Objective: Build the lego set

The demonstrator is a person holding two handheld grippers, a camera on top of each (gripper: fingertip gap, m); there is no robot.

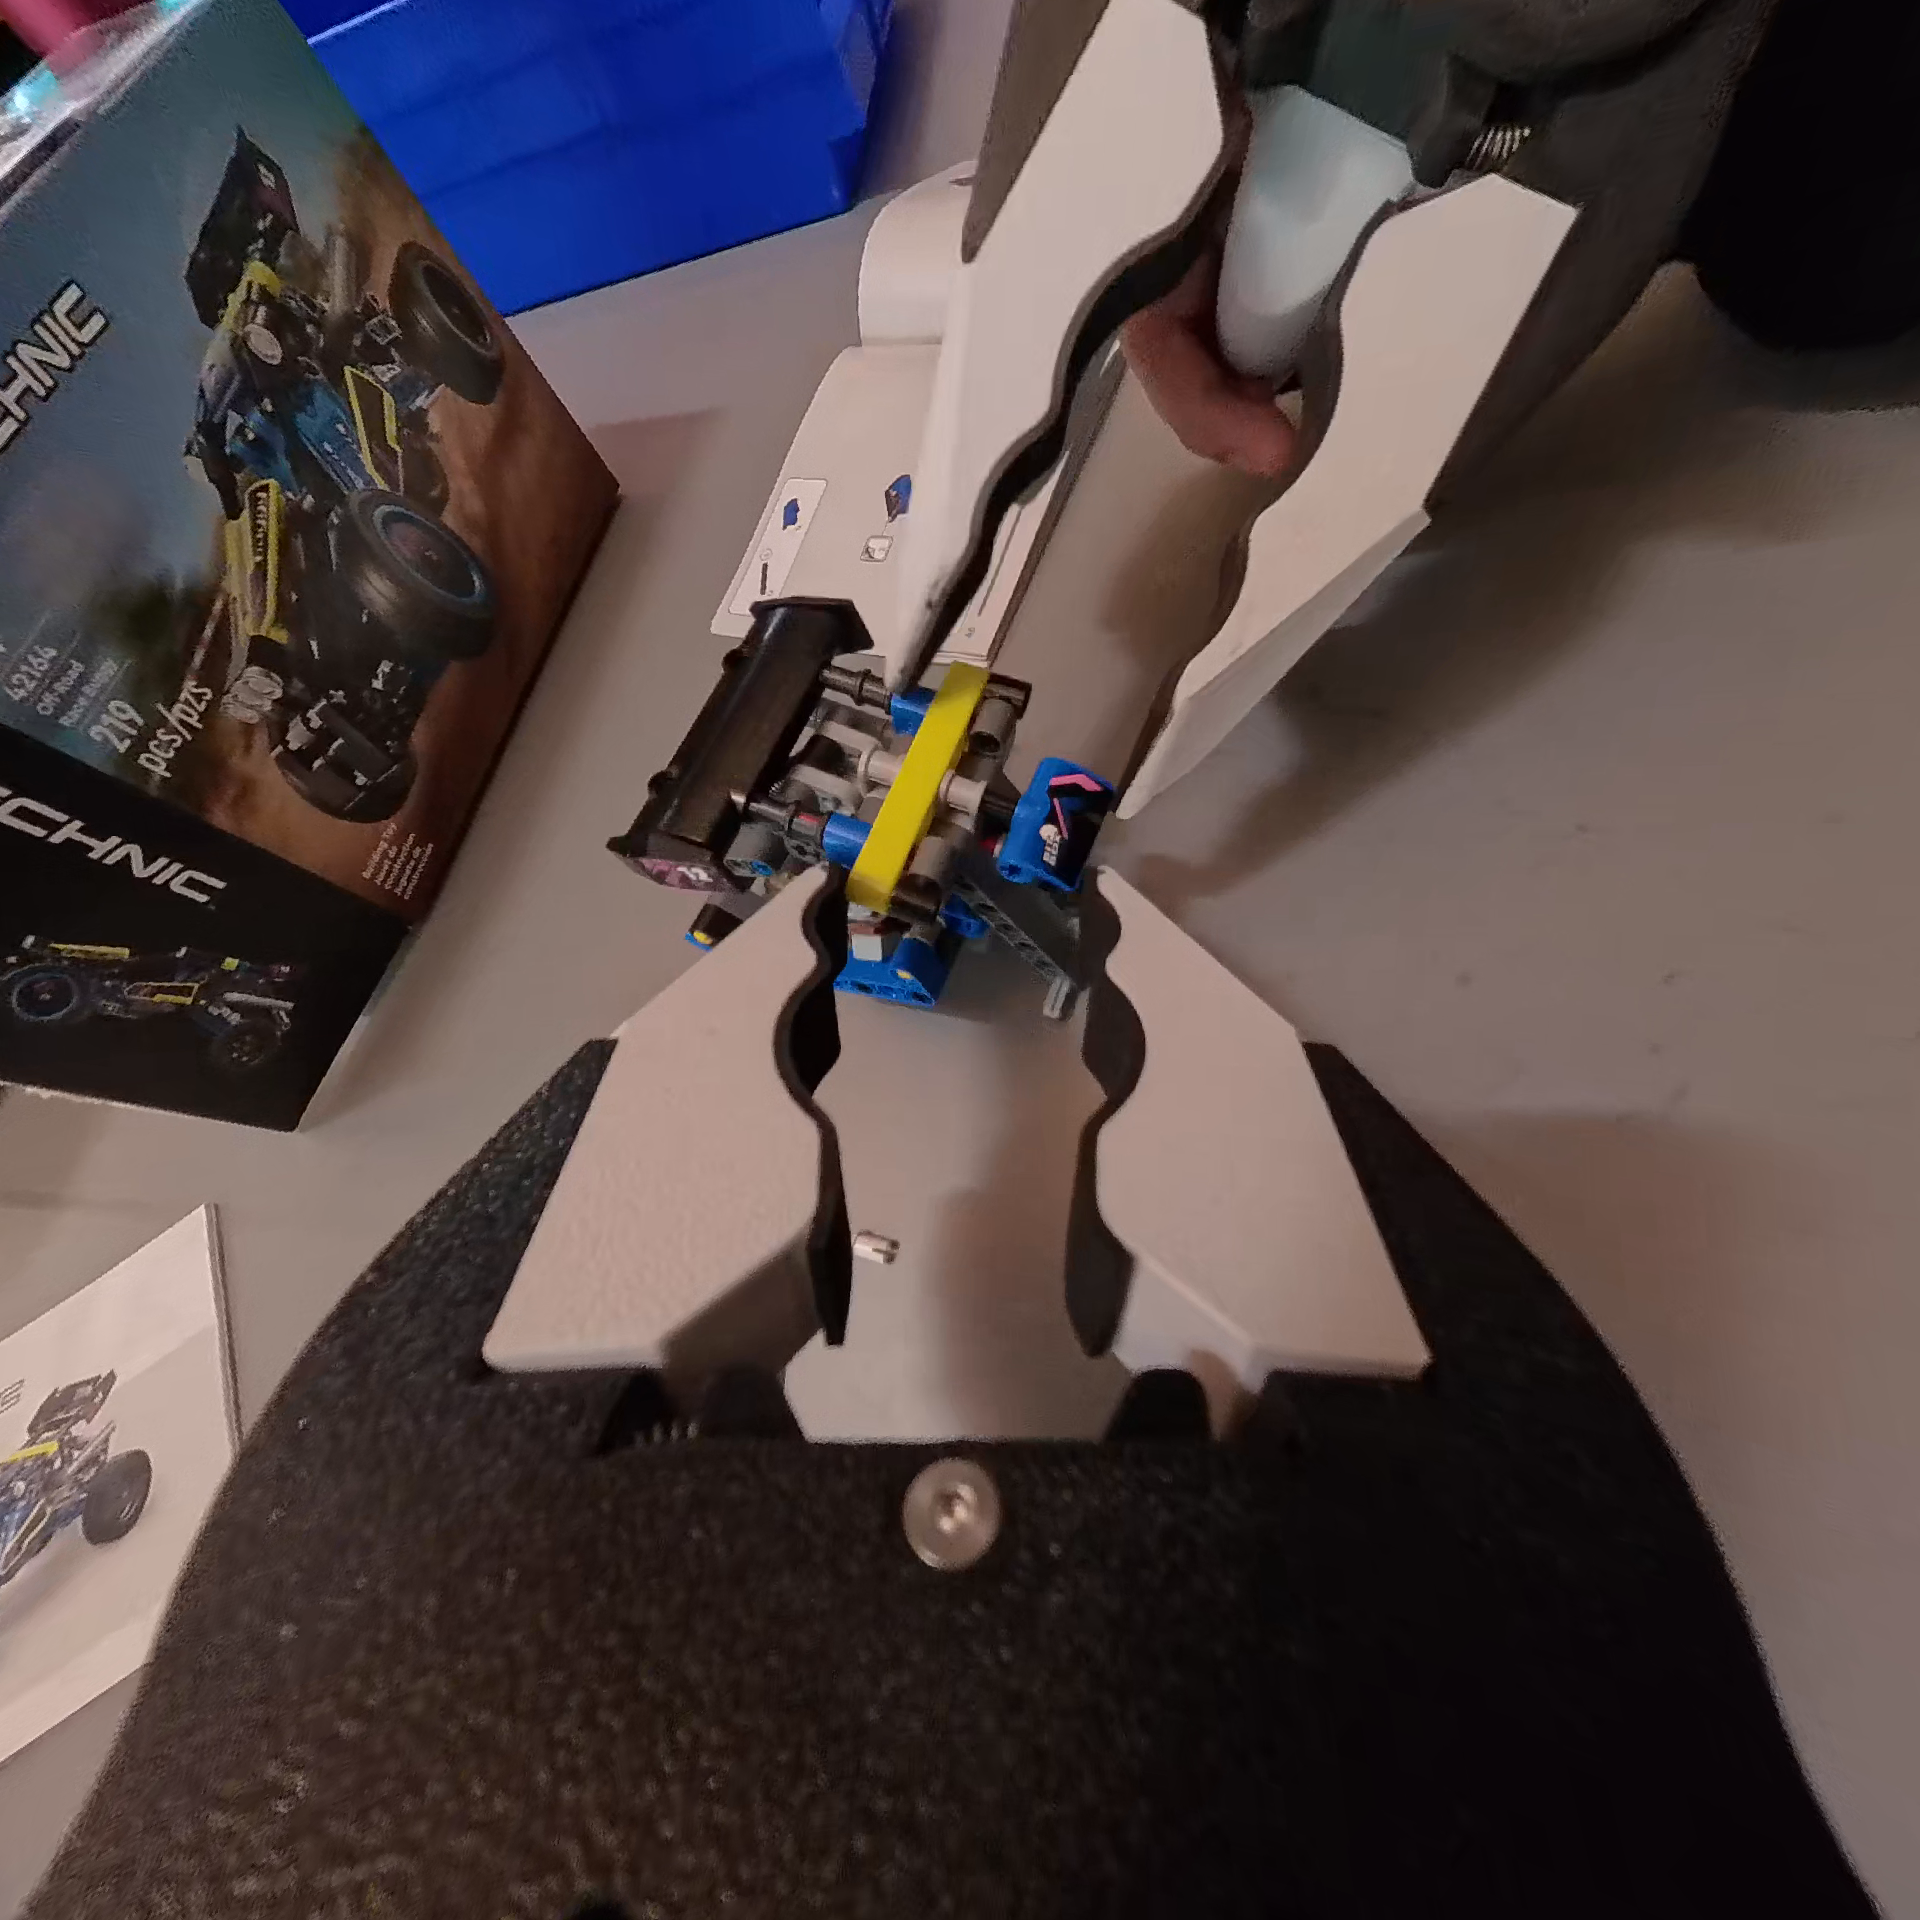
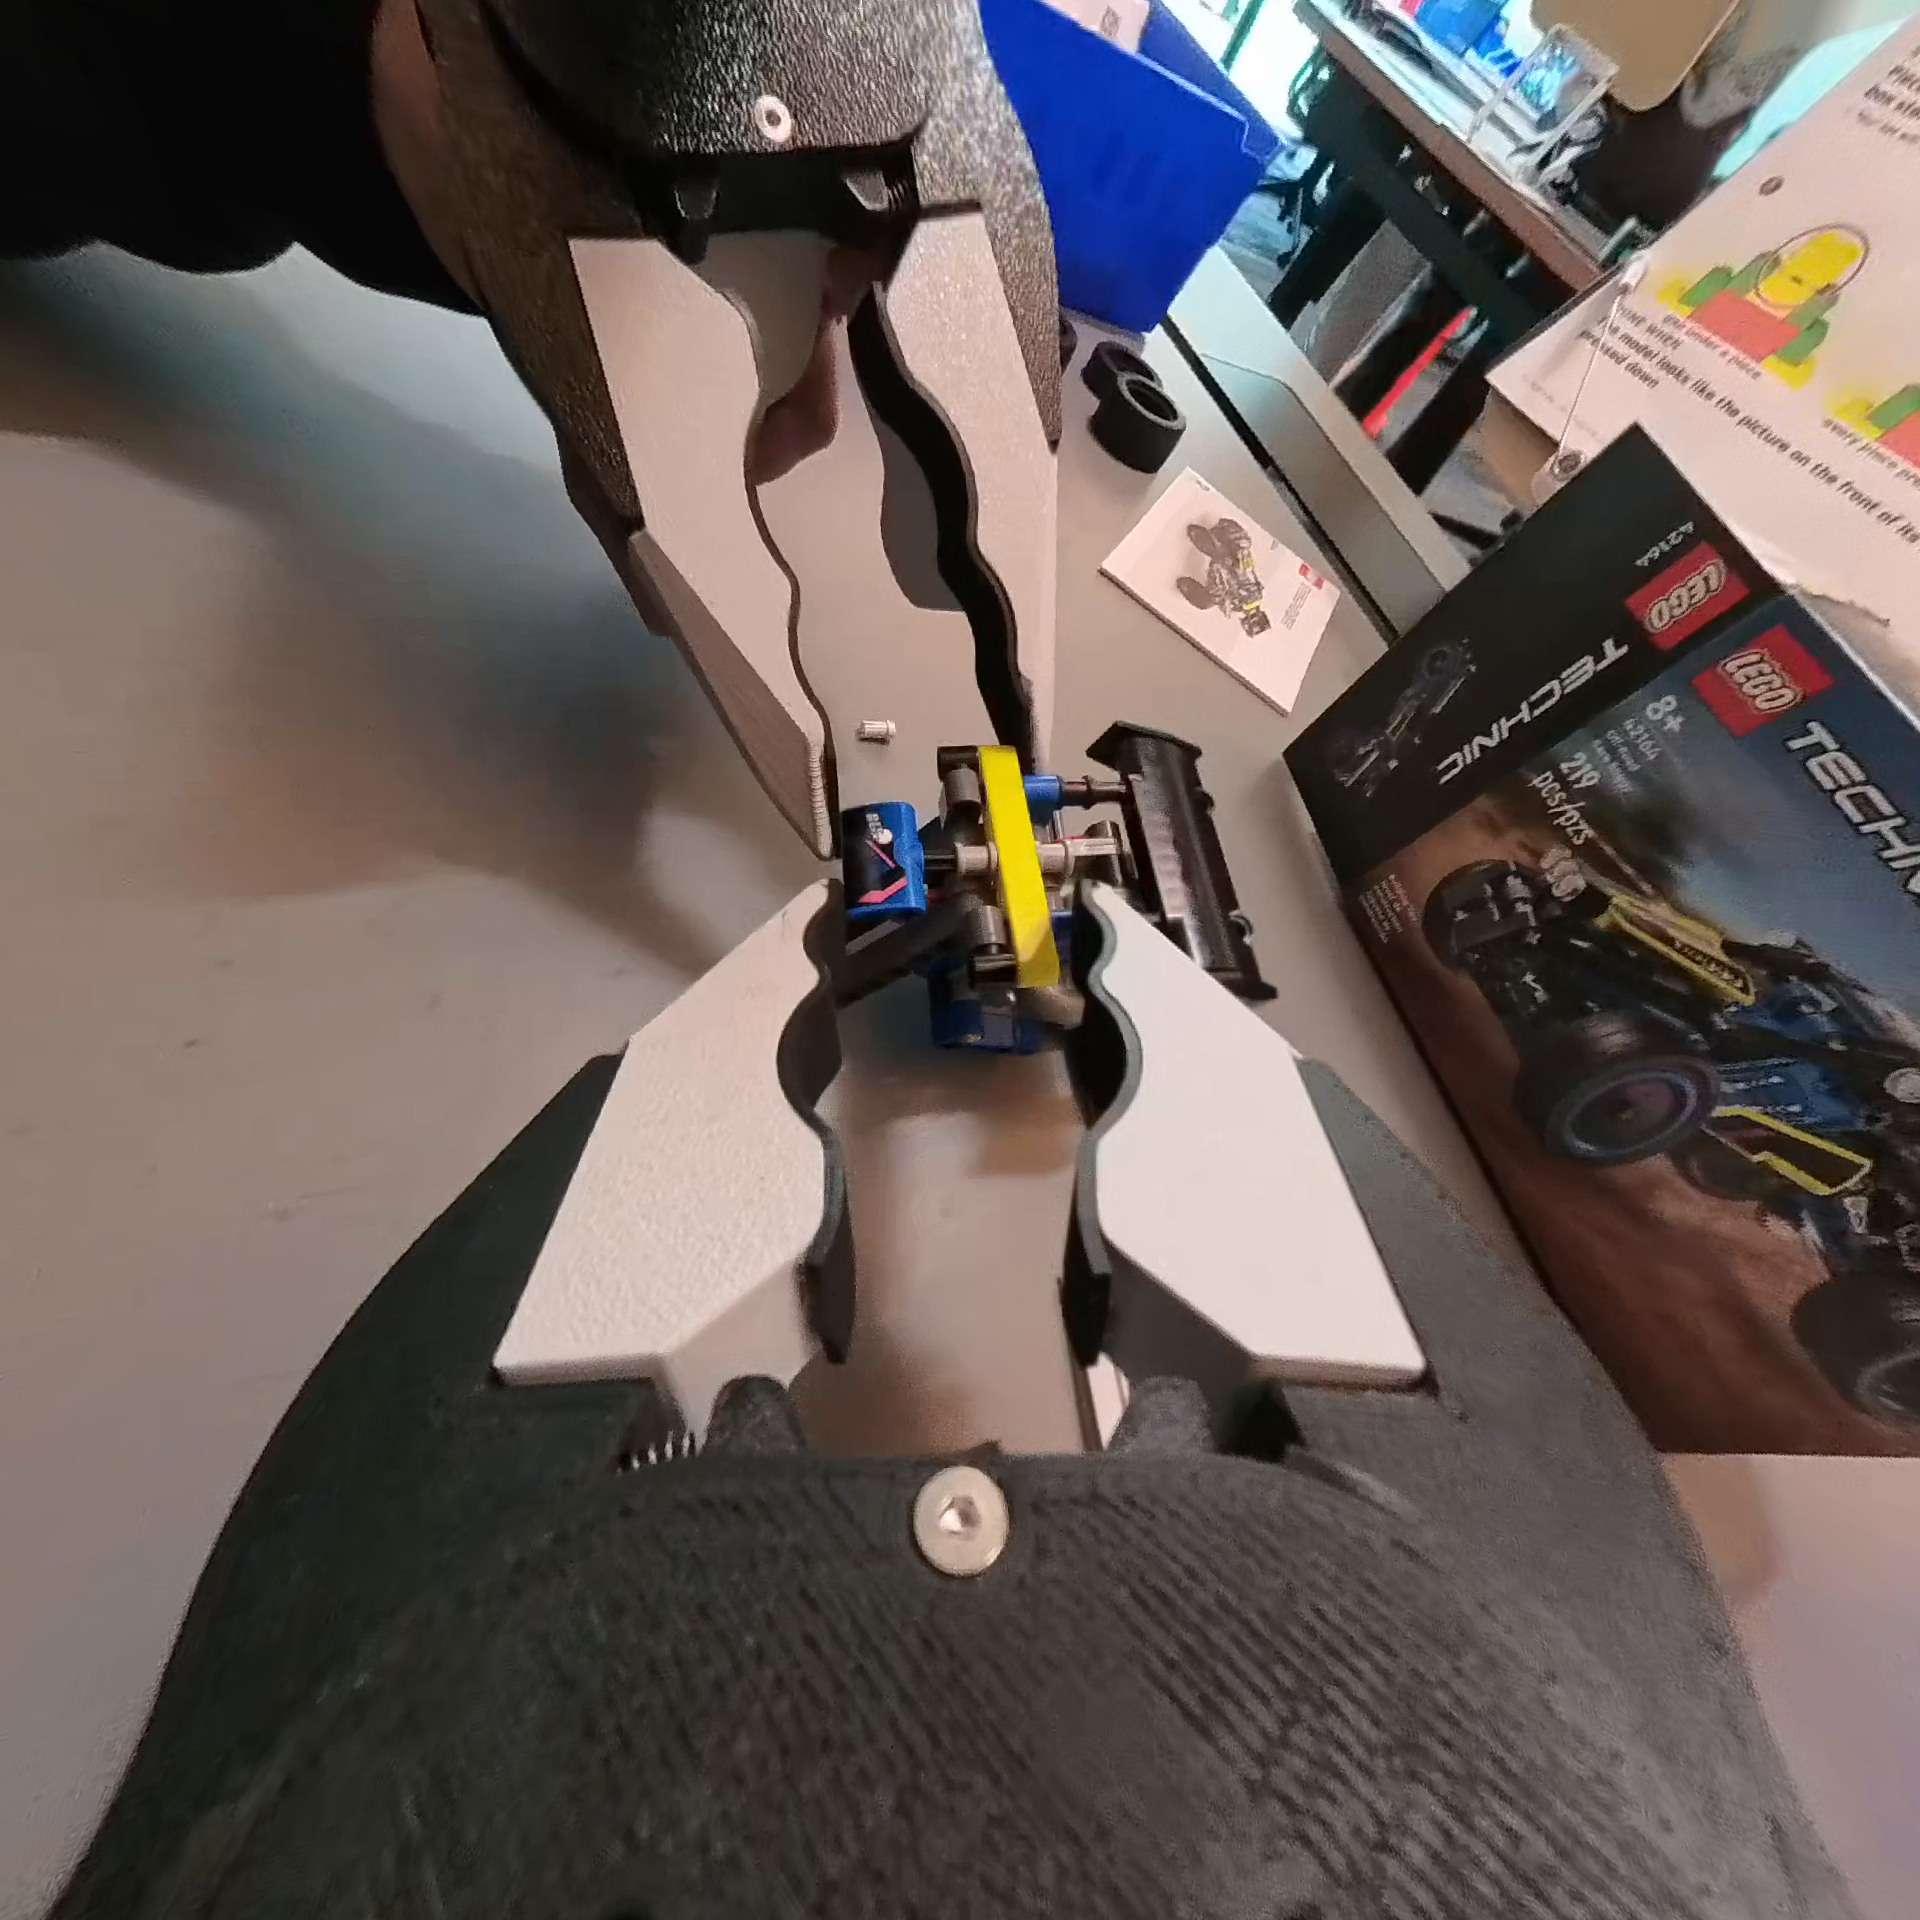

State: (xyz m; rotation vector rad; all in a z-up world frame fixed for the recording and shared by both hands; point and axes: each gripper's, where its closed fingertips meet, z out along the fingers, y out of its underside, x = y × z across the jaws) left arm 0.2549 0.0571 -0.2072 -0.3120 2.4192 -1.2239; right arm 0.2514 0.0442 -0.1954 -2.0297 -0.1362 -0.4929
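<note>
Here, low in the left wrist view: left tool (image 1: pixel 961 894), jaws partway apart, tips on either side of the half-built buggy model (image 1: pixel 883 831). One tip against the end of the yellow beam (image 1: pixel 920 790), the other just beside the blue stickered panel (image 1: pixel 1060 826). Real squeeze or mere bracketing: impossible to tell.

Opposite, reaching in from the far side: right tool (image 2: pixel 956 914), likewise about half open, with one finger by the blue panel and the other by the black spoiler (image 2: pixel 1184 862). Contact at the tips, but no telling whether clamped. Behind each tool, a hand (image 1: pixel 1216 384) on the grip.

Between all four fingers: the model, resting on the grey counter (image 2: pixel 312 935), yellow beam on top and crosswise, spoiler standing out to one side.

Just beside the model, loose on the counter: a small grey pin (image 1: pixel 878 1245).

Farther out: an open instruction booklet (image 1: pixel 821 499) lying beneath the right tool, the printed set box (image 1: pixel 260 520) close to the spoiler side, and a small leaflet (image 2: pixel 1221 587) with a picture of the buggy. Beyond those: two black tyres (image 2: pixel 1132 405), a blue bin (image 2: pixel 1122 177), and a propped white sign card (image 2: pixel 1766 312) behind the box.
</note>
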